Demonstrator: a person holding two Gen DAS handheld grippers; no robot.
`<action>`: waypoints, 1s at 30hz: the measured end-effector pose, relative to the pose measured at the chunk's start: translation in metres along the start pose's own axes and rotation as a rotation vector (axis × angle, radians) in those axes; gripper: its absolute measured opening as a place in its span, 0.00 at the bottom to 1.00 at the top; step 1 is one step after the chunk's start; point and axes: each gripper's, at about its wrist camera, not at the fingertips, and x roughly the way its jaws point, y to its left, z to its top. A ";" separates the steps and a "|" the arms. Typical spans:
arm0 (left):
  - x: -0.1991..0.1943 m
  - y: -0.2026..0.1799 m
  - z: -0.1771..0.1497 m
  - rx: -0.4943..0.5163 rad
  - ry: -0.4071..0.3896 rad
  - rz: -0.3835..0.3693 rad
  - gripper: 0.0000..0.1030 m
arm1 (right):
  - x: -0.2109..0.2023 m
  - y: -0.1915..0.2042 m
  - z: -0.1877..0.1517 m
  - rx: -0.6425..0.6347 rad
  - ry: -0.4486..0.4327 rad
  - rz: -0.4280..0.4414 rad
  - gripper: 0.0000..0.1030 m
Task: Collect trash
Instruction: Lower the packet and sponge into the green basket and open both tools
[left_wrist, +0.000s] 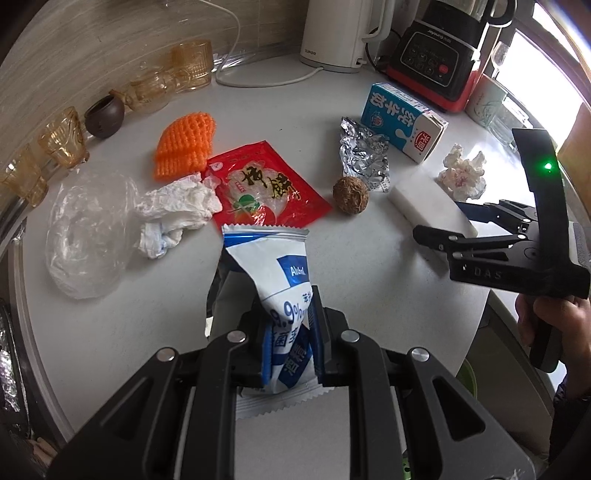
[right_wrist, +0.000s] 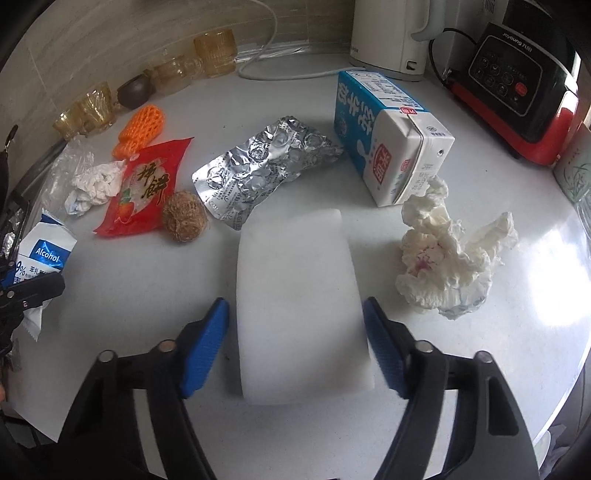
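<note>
My left gripper (left_wrist: 290, 332) is shut on a blue-and-white alcohol wipe packet (left_wrist: 275, 262) and holds it above the white counter; the packet also shows in the right wrist view (right_wrist: 42, 254). My right gripper (right_wrist: 295, 314) is open, its blue pads on either side of a white foam block (right_wrist: 295, 295) lying on the counter. It also shows in the left wrist view (left_wrist: 443, 225). Other trash lies around: a red snack wrapper (left_wrist: 266, 184), crumpled foil (right_wrist: 266, 166), a brown fibrous ball (right_wrist: 184, 218), a milk carton (right_wrist: 388, 136), crumpled tissues (right_wrist: 450, 266) (left_wrist: 177, 206), orange foam netting (left_wrist: 184, 146), a clear plastic bag (left_wrist: 88, 236).
Amber glasses (left_wrist: 192, 64) and a dark cup (left_wrist: 105, 116) line the back wall. A white kettle (left_wrist: 340, 33) and a black-and-red blender base (left_wrist: 439, 62) stand at the back. The counter edge (left_wrist: 495, 295) curves at the right.
</note>
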 end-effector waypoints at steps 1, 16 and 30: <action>0.000 0.000 0.000 -0.001 0.001 -0.001 0.16 | 0.000 0.001 0.002 0.000 -0.001 0.004 0.61; -0.042 -0.052 -0.032 0.097 0.014 -0.112 0.16 | -0.088 0.001 -0.057 0.033 -0.083 0.027 0.60; -0.044 -0.186 -0.104 0.266 0.132 -0.280 0.16 | -0.163 -0.039 -0.171 0.135 -0.078 0.017 0.61</action>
